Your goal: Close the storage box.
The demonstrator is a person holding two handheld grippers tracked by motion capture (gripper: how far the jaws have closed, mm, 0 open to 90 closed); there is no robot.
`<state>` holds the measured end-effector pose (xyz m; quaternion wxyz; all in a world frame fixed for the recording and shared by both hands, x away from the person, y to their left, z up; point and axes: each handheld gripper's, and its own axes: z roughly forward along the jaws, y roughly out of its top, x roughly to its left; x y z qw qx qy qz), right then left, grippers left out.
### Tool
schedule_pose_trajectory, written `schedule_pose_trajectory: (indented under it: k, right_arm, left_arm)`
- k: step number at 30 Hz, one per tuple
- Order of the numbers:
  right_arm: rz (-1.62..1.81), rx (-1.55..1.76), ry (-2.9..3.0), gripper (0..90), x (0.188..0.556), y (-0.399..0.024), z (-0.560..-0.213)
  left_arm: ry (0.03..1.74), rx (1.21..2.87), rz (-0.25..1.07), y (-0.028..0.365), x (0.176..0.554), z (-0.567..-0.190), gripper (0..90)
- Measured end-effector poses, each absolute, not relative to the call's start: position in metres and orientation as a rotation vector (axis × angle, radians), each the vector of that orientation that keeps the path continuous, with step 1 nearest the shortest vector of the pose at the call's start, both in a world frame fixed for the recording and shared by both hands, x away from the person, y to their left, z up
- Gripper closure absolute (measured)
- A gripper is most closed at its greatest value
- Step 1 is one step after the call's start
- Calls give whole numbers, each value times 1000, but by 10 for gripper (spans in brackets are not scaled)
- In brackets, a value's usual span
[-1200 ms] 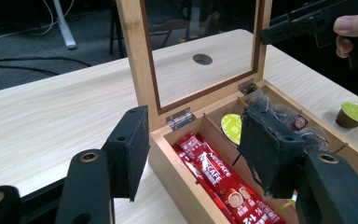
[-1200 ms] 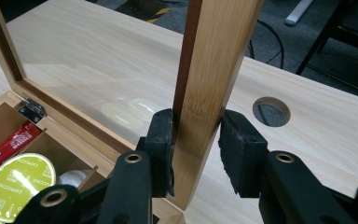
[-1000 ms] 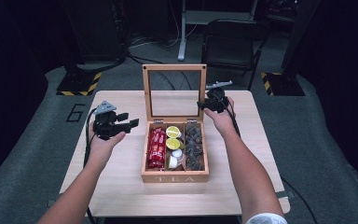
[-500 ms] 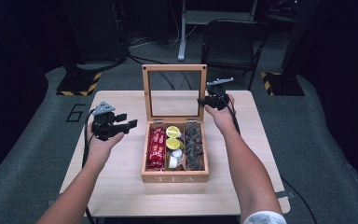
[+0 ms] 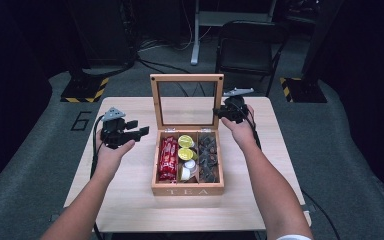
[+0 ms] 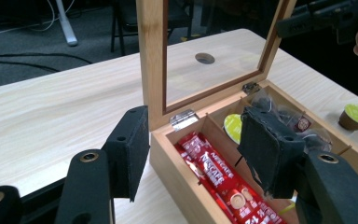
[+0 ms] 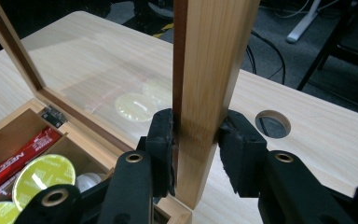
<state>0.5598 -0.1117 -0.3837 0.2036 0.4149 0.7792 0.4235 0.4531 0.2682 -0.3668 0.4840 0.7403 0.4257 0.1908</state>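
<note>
A wooden tea box (image 5: 187, 190) stands mid-table with its glass lid (image 5: 187, 78) upright. It holds red coffee sachets (image 5: 168, 158), yellow-green capsules (image 5: 185, 141) and dark tea bags (image 5: 210, 155). My right gripper (image 5: 221, 113) is at the lid's right edge. In the right gripper view it (image 7: 196, 144) is shut on the lid's wooden side frame (image 7: 209, 70), pads pressing both faces. My left gripper (image 5: 142, 131) hovers left of the box. Its jaws (image 6: 198, 140) are open with nothing between them, pointing at the box's left rear corner (image 6: 168, 135).
One capsule (image 6: 356, 116) lies on the table beyond the box's right side. The tabletop has a round cable hole (image 7: 272, 122) behind the lid. A black chair (image 5: 250, 45) and stands with striped bases are on the floor past the table's far edge.
My right hand has shifted slightly at the lid's right edge. The left hand and the lid stay where they were.
</note>
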Motion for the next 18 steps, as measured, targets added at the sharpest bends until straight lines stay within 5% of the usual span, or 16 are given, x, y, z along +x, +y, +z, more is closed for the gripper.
schedule_pose_trajectory:
  k: [18]
  right_arm:
    - [1194,1152,2158,640,536,-113,-384]
  left_arm:
    - [1023,1795,519,256,475,-342,428]
